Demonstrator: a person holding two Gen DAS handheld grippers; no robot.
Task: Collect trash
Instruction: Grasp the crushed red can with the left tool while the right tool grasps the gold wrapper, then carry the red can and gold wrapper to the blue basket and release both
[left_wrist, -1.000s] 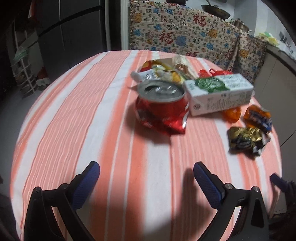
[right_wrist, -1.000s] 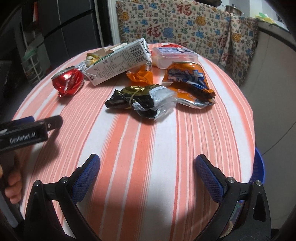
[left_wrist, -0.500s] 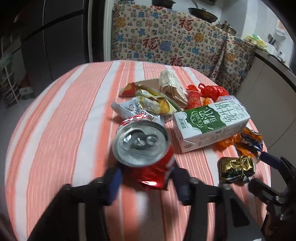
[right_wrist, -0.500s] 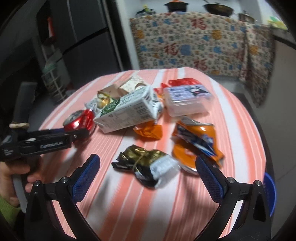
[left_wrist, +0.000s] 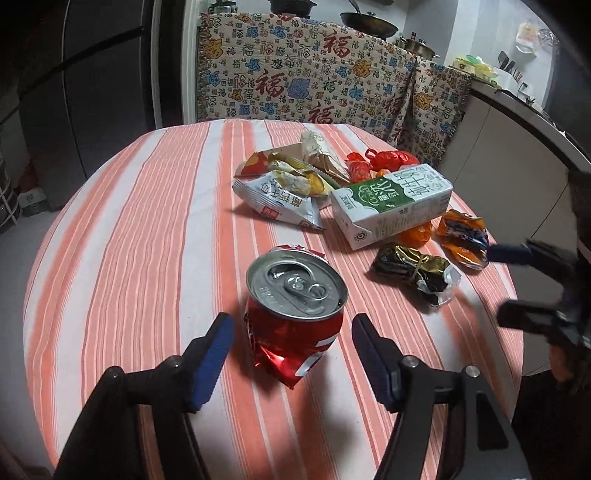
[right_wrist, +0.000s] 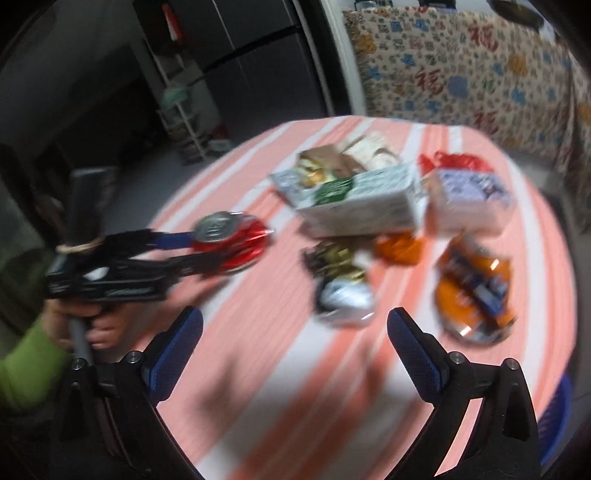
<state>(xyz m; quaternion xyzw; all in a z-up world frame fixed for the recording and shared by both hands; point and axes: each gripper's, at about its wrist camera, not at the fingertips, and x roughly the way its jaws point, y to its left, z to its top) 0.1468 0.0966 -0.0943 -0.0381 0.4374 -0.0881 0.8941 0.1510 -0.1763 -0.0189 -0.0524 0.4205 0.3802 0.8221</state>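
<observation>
Trash lies scattered on the striped table (left_wrist: 155, 229), none of it visibly collected yet; the crushed red can (left_wrist: 295, 314) stands nearest, between the blue pads of the left hand-held gripper (left_wrist: 291, 354), whose jaws are spread with a gap on each side of the can, so no grip is made; beyond it lie a white snack bag (left_wrist: 280, 203), a green-and-white milk carton (left_wrist: 395, 203), a black-and-gold wrapper (left_wrist: 413, 269), an orange wrapper (left_wrist: 463, 238) and red plastic (left_wrist: 388, 160); the right hand-held gripper (right_wrist: 295, 350) is also spread and holds nothing, hovering near the black-and-gold wrapper, though that view is blurred; a blue rim, perhaps a bin (right_wrist: 557, 417), shows past the table edge; judging from this, the task is at its start, with the can the first piece about to be taken and everything else left.
</observation>
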